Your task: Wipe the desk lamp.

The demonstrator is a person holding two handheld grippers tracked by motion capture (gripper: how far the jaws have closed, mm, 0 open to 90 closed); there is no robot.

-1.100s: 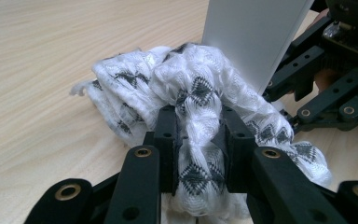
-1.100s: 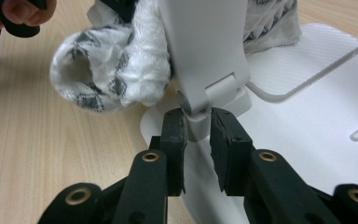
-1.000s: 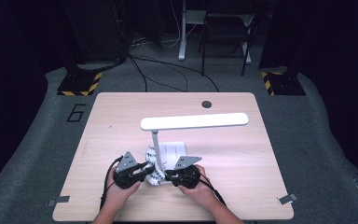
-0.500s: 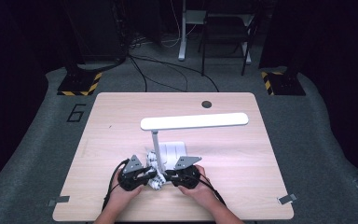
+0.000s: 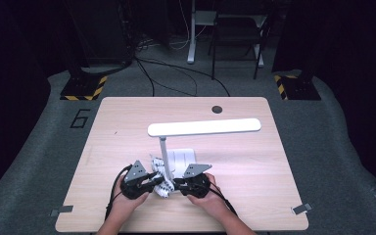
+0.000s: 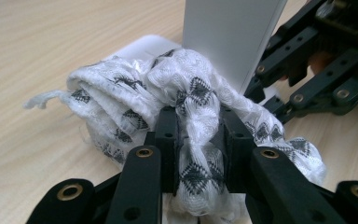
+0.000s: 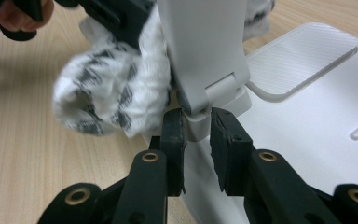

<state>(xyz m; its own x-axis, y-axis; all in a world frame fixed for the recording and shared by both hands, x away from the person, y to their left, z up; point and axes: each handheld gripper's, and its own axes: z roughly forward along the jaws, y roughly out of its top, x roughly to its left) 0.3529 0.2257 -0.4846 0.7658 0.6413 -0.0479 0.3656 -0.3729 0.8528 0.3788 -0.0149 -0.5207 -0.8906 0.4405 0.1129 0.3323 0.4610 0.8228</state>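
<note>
A painted numeral 6 (image 5: 80, 118) marks the floor beside the table (image 5: 274, 161)

The right gripper (image 7: 196, 135) clamps the hinge foot of the white plastic desk lamp (image 7: 205, 56). At ten o'clock, a bunched white cloth with black diamond pattern (image 7: 107, 93) presses against the lamp's post, above the pale wooden table (image 7: 28, 154).

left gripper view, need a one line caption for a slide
Left gripper clamps a black-patterned white cloth against the white lamp post, right gripper close behind.
</note>
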